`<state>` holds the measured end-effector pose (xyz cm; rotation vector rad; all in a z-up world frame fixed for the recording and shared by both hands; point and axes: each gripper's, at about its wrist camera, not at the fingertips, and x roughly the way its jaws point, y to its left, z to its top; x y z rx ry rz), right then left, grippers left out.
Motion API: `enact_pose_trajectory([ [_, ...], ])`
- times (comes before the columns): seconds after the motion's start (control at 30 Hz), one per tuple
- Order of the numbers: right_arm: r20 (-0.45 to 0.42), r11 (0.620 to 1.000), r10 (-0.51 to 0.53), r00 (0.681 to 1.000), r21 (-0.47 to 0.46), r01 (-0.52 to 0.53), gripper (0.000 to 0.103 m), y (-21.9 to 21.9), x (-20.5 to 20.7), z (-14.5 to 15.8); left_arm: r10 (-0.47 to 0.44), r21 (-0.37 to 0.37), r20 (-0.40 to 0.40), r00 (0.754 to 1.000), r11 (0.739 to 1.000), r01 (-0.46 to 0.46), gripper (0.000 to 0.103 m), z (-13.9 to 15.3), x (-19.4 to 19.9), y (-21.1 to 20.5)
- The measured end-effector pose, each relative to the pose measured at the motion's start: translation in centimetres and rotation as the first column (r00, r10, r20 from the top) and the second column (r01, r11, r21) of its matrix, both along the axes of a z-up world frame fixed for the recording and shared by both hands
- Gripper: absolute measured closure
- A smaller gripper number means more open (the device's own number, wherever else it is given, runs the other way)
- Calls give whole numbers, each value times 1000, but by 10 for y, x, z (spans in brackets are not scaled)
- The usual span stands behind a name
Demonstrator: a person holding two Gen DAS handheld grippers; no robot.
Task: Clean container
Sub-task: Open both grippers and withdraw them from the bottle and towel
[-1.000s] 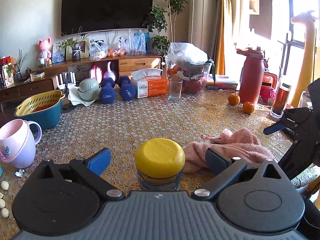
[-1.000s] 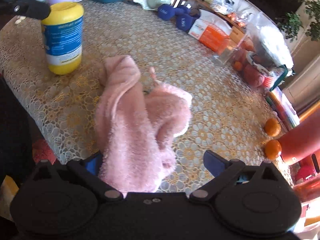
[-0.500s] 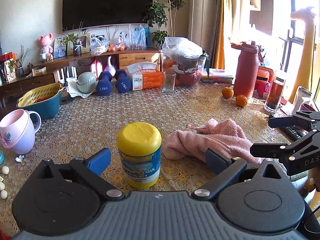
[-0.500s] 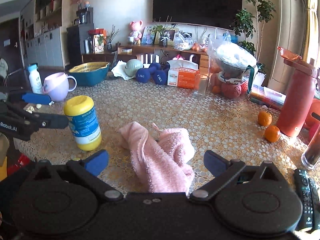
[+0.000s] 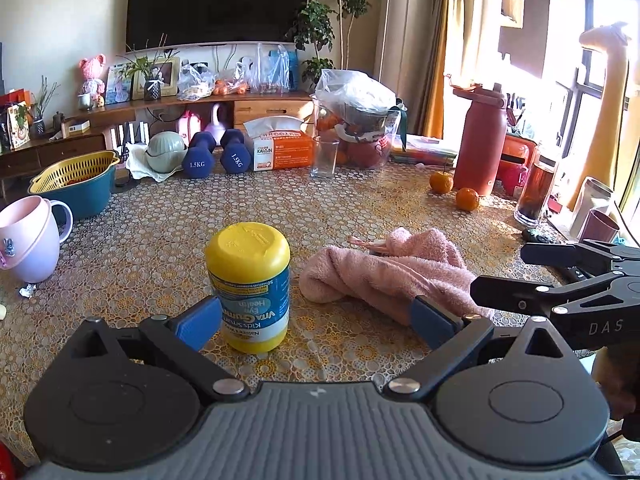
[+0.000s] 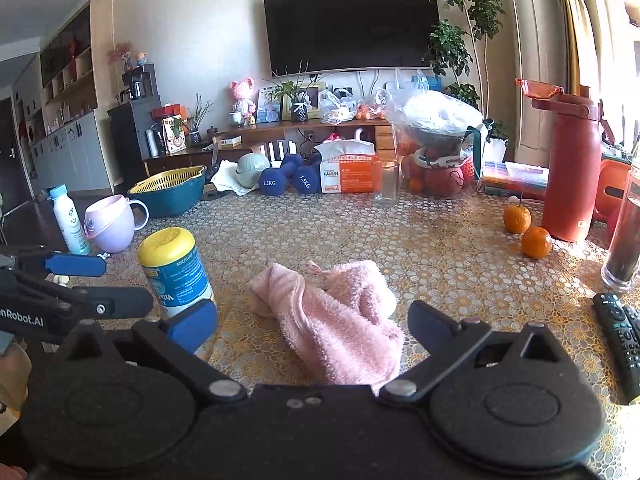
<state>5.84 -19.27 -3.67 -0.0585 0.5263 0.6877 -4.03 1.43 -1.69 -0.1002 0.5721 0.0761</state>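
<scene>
A jar (image 5: 248, 284) with a yellow lid and a blue label that reads upside down stands on the lace-patterned table (image 5: 160, 240). My left gripper (image 5: 316, 320) is open just before it, and the jar sits near the left fingertip without touching. A crumpled pink towel (image 5: 392, 276) lies to the jar's right. In the right wrist view the towel (image 6: 332, 320) lies between the open fingers of my right gripper (image 6: 312, 325), loose on the table. The jar (image 6: 174, 272) stands to its left, by my left gripper (image 6: 104, 284).
A pink mug (image 5: 28, 240) and a teal bowl with a yellow strainer (image 5: 76, 184) stand at the left. Dumbbells (image 5: 216, 158), a tissue box (image 5: 280, 150) and a glass (image 5: 324, 156) line the back. Oranges (image 5: 466, 199) and a red bottle (image 5: 480, 140) are at the right, a remote (image 6: 620, 332) near my right gripper.
Both grippers have drawn back from the table. The right one tilted up from looking down on the towel to level. The jar and towel have stayed where they were.
</scene>
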Motion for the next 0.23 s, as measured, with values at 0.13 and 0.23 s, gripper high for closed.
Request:
enact_pose_trajectory([
  [0.13,6,1000,-5,1000,1,5,2,2,-7,-2,-3,1,-7,1000,1000,3,2,-2,-1,-4],
  [0.23,-6,1000,-17,1000,10,17,1,1,-9,-3,6,3,-12,1000,1000,-6,2,-3,-2,-7],
])
